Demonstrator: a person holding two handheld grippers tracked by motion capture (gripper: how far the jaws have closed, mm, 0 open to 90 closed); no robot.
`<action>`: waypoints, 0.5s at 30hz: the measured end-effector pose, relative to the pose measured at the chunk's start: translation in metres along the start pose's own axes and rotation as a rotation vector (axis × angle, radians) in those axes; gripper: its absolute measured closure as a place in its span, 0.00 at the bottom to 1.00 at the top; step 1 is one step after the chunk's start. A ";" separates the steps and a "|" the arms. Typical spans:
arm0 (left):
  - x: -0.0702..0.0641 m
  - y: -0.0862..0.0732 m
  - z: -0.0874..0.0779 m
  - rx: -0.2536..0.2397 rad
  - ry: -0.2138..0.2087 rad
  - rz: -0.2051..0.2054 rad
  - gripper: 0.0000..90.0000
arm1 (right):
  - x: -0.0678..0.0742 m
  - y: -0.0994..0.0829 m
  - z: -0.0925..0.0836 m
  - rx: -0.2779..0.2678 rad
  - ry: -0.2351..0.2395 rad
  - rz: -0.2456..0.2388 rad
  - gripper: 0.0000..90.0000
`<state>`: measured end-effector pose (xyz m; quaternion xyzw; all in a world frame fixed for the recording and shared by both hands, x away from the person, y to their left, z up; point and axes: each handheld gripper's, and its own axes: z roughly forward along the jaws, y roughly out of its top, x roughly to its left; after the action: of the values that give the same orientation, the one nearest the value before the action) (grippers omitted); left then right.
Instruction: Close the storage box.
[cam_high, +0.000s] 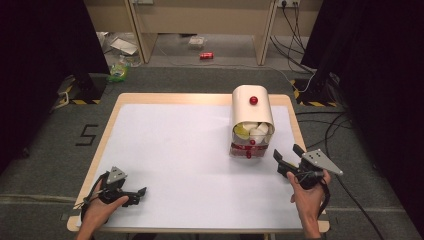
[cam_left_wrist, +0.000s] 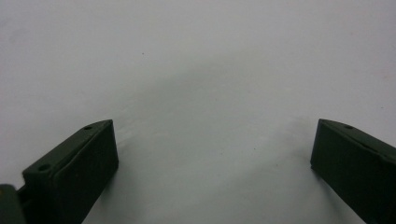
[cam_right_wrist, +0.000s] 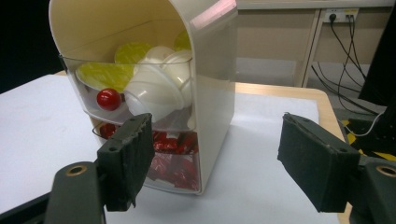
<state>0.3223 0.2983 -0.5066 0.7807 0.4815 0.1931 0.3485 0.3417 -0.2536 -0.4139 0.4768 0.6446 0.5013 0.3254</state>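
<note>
White-topped table (cam_high: 165, 150) with a wooden rim carries everything. Cream organiser box (cam_high: 252, 107) with an arched hood stands toward the table's far right, open front facing the person. Two clear drawers sit in the box: upper drawer (cam_right_wrist: 140, 100) holds white creamer cups with yellow-green foil lids, lower drawer (cam_right_wrist: 173, 163) under it holds red sachets. Small red knobs: one on the box's hood (cam_high: 253, 100), one on the upper drawer front (cam_right_wrist: 109, 99), one lower, partly behind the jaw.

Right gripper (cam_high: 289, 156) hovers just near-right of the box, jaws apart, nothing between them. Left gripper (cam_high: 137, 190) rests well away from the box at the table's near-left, jaws spread wide over bare tabletop, empty.

Handling, as a judgement: the box looks like light, stiff, glossy plastic, likely to slide or tip on the smooth top if pulled hard. The drawer is thin and slippery; the round knob is the place to pinch, jaws narrowed first. The cups are light and crushable.

No readable writing on the box or sachets. A "5" (cam_high: 87, 135) is taped on the floor left of the table.
</note>
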 end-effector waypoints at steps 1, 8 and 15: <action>0.000 0.000 0.000 0.000 0.000 0.000 0.00 | -0.001 -0.002 -0.002 -0.001 -0.005 -0.003 0.31; 0.000 0.000 0.000 0.000 0.000 0.000 0.00 | -0.004 -0.008 -0.006 0.011 -0.017 -0.009 0.31; 0.000 0.000 0.000 -0.001 0.000 0.000 0.00 | -0.004 -0.013 -0.013 0.022 -0.019 -0.005 0.31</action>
<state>0.3223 0.2983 -0.5066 0.7805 0.4815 0.1934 0.3486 0.3280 -0.2625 -0.4234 0.4836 0.6480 0.4889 0.3274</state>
